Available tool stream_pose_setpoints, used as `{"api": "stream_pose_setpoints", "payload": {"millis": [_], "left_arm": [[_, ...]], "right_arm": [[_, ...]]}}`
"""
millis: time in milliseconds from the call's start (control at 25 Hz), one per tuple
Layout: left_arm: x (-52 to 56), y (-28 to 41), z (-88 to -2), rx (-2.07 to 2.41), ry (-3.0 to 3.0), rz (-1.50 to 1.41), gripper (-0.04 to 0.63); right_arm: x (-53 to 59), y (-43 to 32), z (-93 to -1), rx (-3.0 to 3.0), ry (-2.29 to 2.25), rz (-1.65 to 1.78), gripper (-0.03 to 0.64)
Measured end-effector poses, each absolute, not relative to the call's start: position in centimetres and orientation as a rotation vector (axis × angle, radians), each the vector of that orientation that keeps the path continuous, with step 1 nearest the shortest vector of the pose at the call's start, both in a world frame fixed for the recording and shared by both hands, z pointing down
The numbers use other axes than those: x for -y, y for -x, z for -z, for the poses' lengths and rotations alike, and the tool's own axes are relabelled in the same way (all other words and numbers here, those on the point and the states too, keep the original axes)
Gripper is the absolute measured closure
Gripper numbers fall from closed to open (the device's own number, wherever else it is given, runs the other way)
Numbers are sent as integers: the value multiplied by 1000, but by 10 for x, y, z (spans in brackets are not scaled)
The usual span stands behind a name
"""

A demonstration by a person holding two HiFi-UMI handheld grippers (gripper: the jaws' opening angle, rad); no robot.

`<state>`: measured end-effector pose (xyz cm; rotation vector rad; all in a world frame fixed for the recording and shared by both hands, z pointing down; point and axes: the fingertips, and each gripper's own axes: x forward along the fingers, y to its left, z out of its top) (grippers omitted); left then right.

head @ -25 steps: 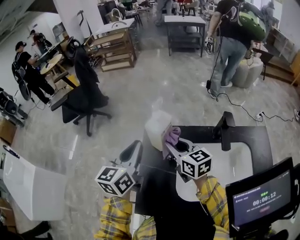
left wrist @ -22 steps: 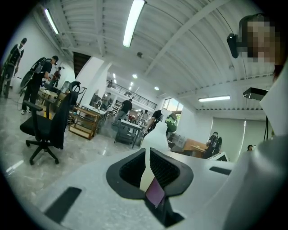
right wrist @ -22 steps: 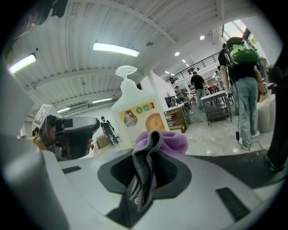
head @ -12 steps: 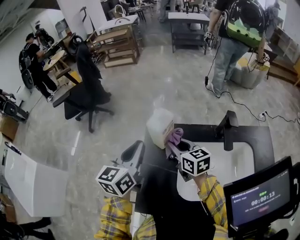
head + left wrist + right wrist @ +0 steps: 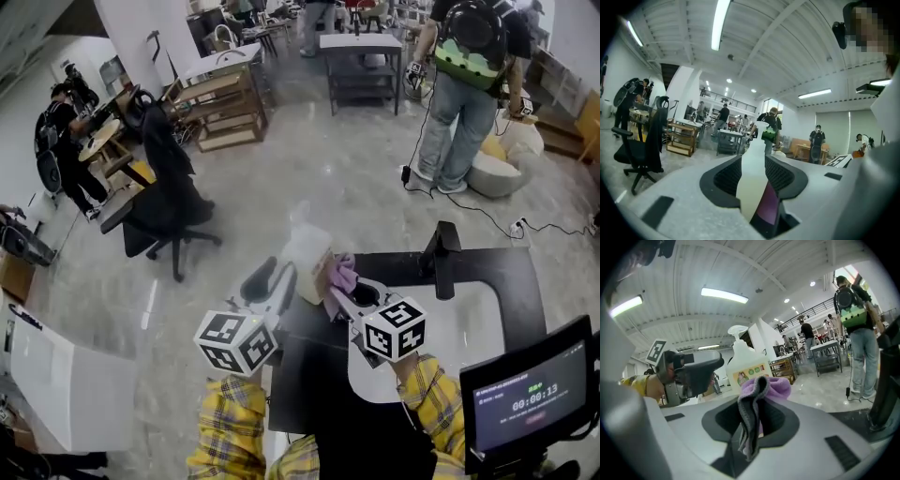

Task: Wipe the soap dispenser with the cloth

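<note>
1. Head view: from above the near edge of the black counter [image 5: 492, 270], looking steeply down and out over the far floor.
2. Left gripper view: low and level, facing far, with the soap dispenser [image 5: 751, 183] right before the lens.
3. Right gripper view: low, facing far and left, with the purple cloth [image 5: 757, 394] nearest.
4. All three share the soap dispenser and the person with a backpack [image 5: 464, 94].

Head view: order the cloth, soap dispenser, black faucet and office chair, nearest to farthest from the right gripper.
1. Cloth, in the right gripper.
2. Soap dispenser, just beyond.
3. Black faucet, right.
4. Office chair, far left.
</note>
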<state>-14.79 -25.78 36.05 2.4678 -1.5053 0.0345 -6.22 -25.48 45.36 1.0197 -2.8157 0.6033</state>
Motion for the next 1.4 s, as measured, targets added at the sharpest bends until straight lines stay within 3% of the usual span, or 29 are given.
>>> {"api": "stream_pose_setpoints", "payload": {"millis": [480,960,1400], "left_arm": [[305,113,-353,1583,-2482,-151,407],[323,106,-346,1670,-2498,-187,431],[310,101,-347,1296,-2738,-191,433]], "right_arm": [[247,42,-443,2822,-1029,-531,537],[248,40,-443,2810,-1046,-508,537],[244,35,-443,2819,-1048,-524,537]]}}
